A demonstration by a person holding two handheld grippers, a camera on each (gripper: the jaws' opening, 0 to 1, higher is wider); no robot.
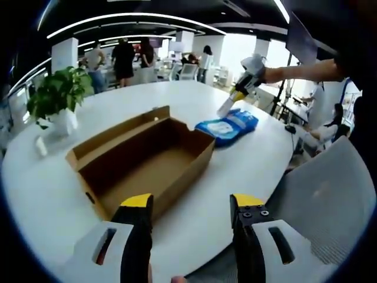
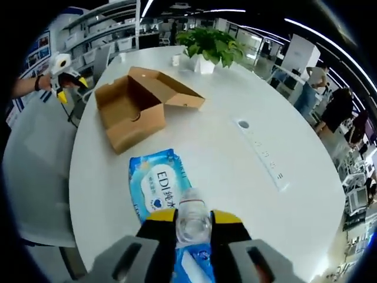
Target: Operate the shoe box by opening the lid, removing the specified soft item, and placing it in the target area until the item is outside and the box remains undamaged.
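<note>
An open brown cardboard shoe box lies on the round white table, its lid folded back and its inside bare. Beside it rests a blue wet-wipe pack, flat on the table outside the box. My left gripper hovers open over the table's near edge, short of the box. My right gripper is shut on a small clear bottle-like object directly above the wipe pack. The box lies beyond the pack, with the left gripper at the far left.
A potted green plant stands behind the box. A white power strip lies on the table to the right. A grey chair sits at the table's edge, and several people stand in the office behind.
</note>
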